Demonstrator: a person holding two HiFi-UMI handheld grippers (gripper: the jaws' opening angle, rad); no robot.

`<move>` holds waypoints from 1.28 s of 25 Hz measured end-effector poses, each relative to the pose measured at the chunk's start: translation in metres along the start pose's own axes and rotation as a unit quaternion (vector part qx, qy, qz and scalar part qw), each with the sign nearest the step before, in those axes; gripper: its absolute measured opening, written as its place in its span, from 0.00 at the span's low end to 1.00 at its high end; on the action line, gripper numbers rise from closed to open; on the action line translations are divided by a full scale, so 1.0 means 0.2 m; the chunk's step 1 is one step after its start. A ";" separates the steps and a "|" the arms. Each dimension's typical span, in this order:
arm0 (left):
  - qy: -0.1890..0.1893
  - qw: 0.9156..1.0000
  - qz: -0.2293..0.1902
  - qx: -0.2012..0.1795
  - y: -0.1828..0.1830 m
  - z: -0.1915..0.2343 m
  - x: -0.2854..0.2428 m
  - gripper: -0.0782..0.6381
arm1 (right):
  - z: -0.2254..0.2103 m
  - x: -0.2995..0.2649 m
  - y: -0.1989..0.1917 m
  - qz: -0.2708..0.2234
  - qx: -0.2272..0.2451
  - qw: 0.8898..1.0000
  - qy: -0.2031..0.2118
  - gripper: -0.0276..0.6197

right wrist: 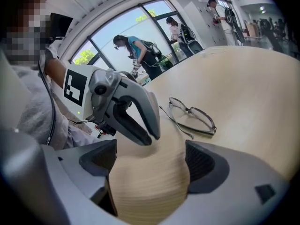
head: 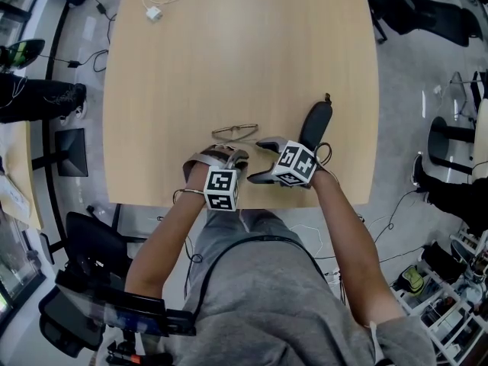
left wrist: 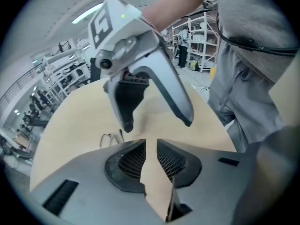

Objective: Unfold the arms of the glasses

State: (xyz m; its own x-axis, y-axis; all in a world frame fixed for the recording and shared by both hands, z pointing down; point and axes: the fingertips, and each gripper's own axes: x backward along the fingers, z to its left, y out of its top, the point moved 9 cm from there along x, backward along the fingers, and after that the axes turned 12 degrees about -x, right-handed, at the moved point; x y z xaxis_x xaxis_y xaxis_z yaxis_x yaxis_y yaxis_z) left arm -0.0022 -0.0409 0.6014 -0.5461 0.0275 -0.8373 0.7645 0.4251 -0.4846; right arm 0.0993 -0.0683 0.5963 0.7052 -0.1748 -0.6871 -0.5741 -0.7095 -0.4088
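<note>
At the near edge of the table (head: 229, 59): you hold both grippers low over the light wooden top. Their tips are angled down and lie near each other without touching.
Glasses (head: 235, 132): they lie flat on the wood just beyond the two sets of tips, and neither gripper touches them. In the right gripper view a thin arm runs along the near side of the lenses. You cannot tell from any view how far it is swung out.
Left gripper (left wrist: 151, 143): your jaws stand slightly apart, leaving a narrow slit. Only bare wood shows through the slit, and nothing sits between the pads.
Right gripper (right wrist: 150, 148): your jaws stand wide apart with only table surface between them. They hold nothing.
Relative position: in the head view the left gripper's tips are just short of the glasses, and the right gripper's tips point across toward the left gripper.
Dark object (head: 316, 119): a long black item lies just beyond your right hand. You cannot identify it.
Charger (head: 154, 13): a white plug with a looped cable lies at the far edge, well apart from the glasses.
</note>
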 end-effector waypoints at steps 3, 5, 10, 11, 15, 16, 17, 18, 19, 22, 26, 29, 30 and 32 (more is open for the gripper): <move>0.082 0.995 0.011 0.054 -0.12 0.06 0.10 0.18 | -0.01 0.01 0.05 -0.011 0.011 1.000 -0.013 0.72; 0.108 0.991 0.012 0.082 -0.21 0.08 0.17 0.18 | -0.02 0.04 0.07 -0.018 0.015 1.000 -0.019 0.72; 0.070 0.994 0.019 0.087 -0.33 0.04 0.20 0.18 | -0.07 0.08 0.10 -0.039 0.003 0.998 -0.039 0.72; 0.068 0.994 0.019 0.084 -0.33 0.03 0.19 0.18 | -0.08 0.07 0.10 -0.039 0.001 0.998 -0.044 0.72; 0.089 0.993 0.014 0.078 -0.27 0.01 0.19 0.18 | -0.09 0.08 0.14 -0.047 0.010 0.997 -0.062 0.72; 0.092 0.992 0.013 0.080 -0.25 0.00 0.20 0.18 | -0.09 0.10 0.15 -0.051 0.014 0.996 -0.067 0.72; 0.095 0.992 0.013 0.085 -0.24 -0.03 0.21 0.18 | -0.10 0.11 0.16 -0.056 0.015 0.996 -0.071 0.72; 0.097 0.991 0.014 0.093 -0.24 -0.05 0.21 0.18 | -0.11 0.12 0.16 -0.061 0.015 0.995 -0.074 0.72; 0.099 0.990 0.016 0.100 -0.24 -0.07 0.20 0.18 | -0.13 0.12 0.17 -0.063 0.014 0.995 -0.076 0.72; 0.116 0.986 0.025 0.120 -0.28 -0.08 0.16 0.18 | -0.16 0.09 0.21 -0.046 0.023 0.996 -0.077 0.72; 0.138 0.979 0.037 0.143 -0.35 -0.05 0.12 0.18 | -0.13 0.00 0.21 0.023 0.053 0.996 -0.067 0.72; 0.135 0.979 0.036 0.149 -0.40 -0.04 0.09 0.19 | -0.10 -0.05 0.18 0.040 0.055 0.996 -0.060 0.72; 0.133 0.979 0.031 0.151 -0.41 -0.03 0.09 0.19 | -0.10 -0.05 0.18 0.040 0.052 0.996 -0.057 0.72; 0.130 0.979 0.018 0.157 -0.43 -0.03 0.10 0.19 | -0.06 -0.07 0.17 0.041 0.049 0.997 -0.049 0.72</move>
State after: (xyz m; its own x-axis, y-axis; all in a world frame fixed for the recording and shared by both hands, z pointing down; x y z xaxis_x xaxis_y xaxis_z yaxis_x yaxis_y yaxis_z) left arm -0.0805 -0.0709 0.6288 -0.5541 0.2837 -0.7826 0.8303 0.1212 -0.5439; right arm 0.0756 -0.0989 0.5994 0.6132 -0.1583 -0.7739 -0.6694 -0.6244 -0.4026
